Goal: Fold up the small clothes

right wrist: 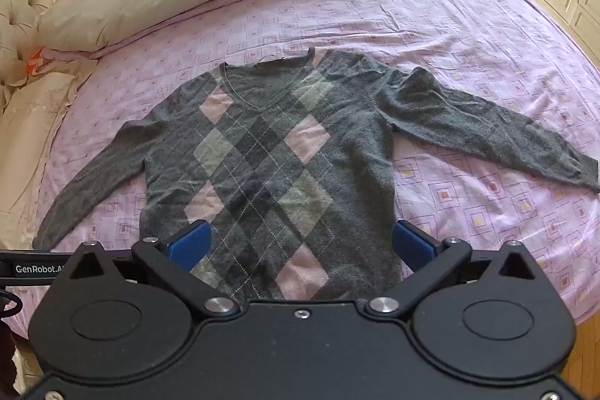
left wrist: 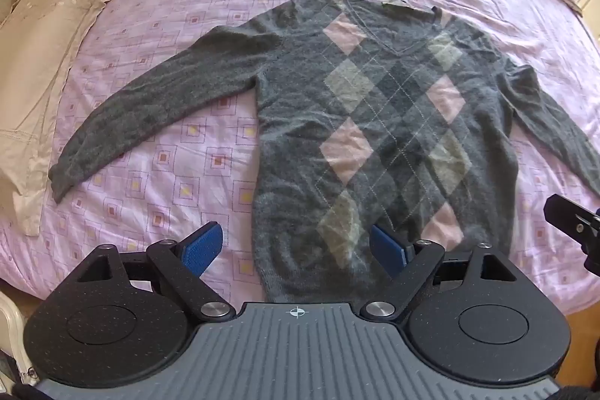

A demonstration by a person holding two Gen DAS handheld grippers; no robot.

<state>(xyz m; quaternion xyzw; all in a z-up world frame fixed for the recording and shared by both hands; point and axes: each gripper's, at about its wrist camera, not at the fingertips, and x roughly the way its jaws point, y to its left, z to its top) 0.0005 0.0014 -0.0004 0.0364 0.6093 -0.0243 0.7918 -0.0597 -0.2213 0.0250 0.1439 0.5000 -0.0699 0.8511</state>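
pink bed carries our grey sweater face-up, sleeves splayed so folding can begin. we hold the left hand-held gripper and right hand-held gripper spread, empty, above its hem.

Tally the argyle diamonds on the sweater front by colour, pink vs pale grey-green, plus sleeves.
On the grey sweater, right wrist view:
Pink diamonds: 4
Pale grey-green diamonds: 4, the lowest partly behind the gripper
Sleeves: 2, both spread out flat
Total: 10
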